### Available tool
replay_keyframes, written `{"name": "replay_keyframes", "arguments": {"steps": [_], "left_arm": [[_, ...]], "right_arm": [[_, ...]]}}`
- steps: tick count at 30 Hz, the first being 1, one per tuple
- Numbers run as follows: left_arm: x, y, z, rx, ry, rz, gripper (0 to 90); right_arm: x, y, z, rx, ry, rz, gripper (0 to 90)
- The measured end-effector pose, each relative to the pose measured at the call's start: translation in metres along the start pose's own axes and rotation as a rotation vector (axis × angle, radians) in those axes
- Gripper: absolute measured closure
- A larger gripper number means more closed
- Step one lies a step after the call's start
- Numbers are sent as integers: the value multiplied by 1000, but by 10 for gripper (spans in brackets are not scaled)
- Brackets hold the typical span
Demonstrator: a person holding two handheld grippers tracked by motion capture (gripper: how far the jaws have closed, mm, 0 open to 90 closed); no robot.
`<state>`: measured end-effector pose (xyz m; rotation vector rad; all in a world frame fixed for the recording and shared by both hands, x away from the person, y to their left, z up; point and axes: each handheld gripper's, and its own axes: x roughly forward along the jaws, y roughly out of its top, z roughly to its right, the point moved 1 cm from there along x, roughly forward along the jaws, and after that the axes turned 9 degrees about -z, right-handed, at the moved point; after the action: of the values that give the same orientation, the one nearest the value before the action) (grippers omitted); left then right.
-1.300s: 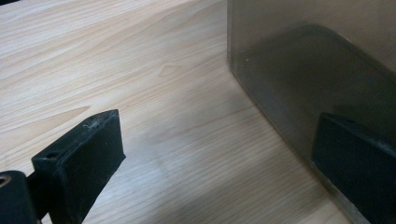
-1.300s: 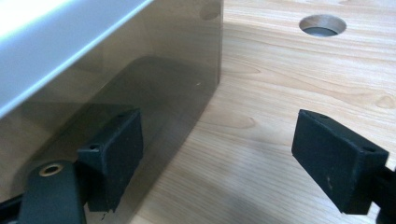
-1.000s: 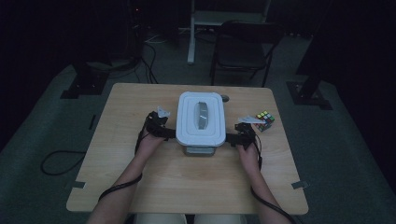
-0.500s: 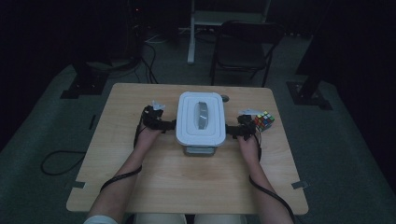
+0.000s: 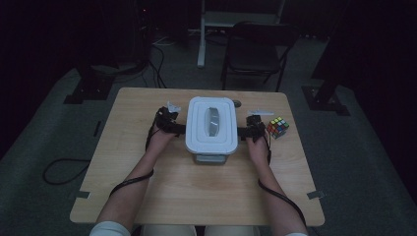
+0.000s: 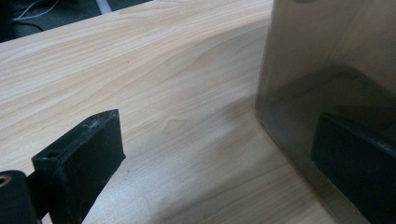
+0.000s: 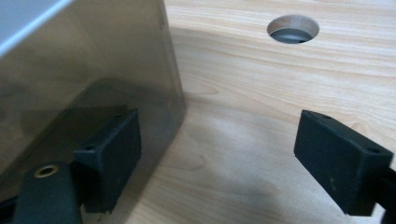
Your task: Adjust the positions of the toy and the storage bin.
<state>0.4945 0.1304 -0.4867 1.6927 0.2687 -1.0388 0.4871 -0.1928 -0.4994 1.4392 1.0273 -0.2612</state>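
Note:
A translucent grey box with a white lid [image 5: 212, 123] stands in the middle of the wooden table [image 5: 196, 196]. My left gripper [image 5: 179, 129] points at the box's left side and my right gripper [image 5: 241, 132] at its right side. In the left gripper view the jaws [image 6: 217, 135] stand open over bare wood, with the right one against the box wall [image 6: 327, 60]. The right gripper's jaws [image 7: 217, 126] have just been closing and still stand open. Its left jaw lies along the box wall [image 7: 93, 70], and only bare table is between them.
A Rubik's cube [image 5: 278, 127] sits just right of my right hand. A round hole [image 7: 293, 29] pierces the tabletop behind the box. A chair [image 5: 258, 49] and stand legs are on the dark floor beyond the table's far edge.
Both hands have slid a little farther away along the box's two sides. The box and the cube have kept their places.

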Motion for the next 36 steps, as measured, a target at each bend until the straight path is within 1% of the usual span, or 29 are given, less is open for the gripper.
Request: {"name": "replay_keyframes", "arguments": {"steps": [6,7,9,10,13,14,16,17,18,20,23,25,28,31,33,35,36], "left_arm": [[-6,-4,6,11,-4,-8,33],[-8,-6,7,11,-7,-18,33],[-10,-7,9,17,-6,-18,33],[-13,-10,12,25,-10,-25,33],[-16,-12,13,30,-14,-26,33],[-20,-16,17,40,-7,-30,33],[-23,-17,19,47,-5,-31,33],[-27,-21,24,64,2,-33,33],[-30,-23,26,69,2,-34,33],[-35,-28,30,93,6,-33,33],[-41,-35,35,94,-7,-33,33],[-45,-39,37,99,-19,-34,33],[-51,-44,42,111,-36,-44,33],[-58,-50,49,131,-32,-41,33],[-61,-53,51,133,-39,-43,33],[-65,-57,54,133,-35,-42,33],[-67,-60,56,135,-37,-42,33]], "right_arm": [[-5,-4,-5,-45,-7,3,197],[-6,-5,-6,-47,-7,0,198],[-8,-7,-7,-55,-4,-4,198],[-11,-12,-9,-58,1,-6,198],[-14,-16,-10,-60,-1,-4,198],[-18,-21,-13,-62,2,-6,198],[-19,-23,-15,-63,1,-8,199],[-21,-26,-16,-66,1,-7,205],[-25,-31,-19,-69,0,-11,209],[-29,-36,-22,-76,4,-13,209],[-36,-43,-26,-74,13,-30,216],[-41,-48,-29,-94,13,-32,217],[-48,-55,-30,-106,24,-32,217],[-55,-63,-33,-108,28,-31,217],[-60,-68,-35,-109,38,-20,217],[-65,-74,-38,-112,45,-15,216],[-67,-77,-40,-120,43,-12,216]]}}
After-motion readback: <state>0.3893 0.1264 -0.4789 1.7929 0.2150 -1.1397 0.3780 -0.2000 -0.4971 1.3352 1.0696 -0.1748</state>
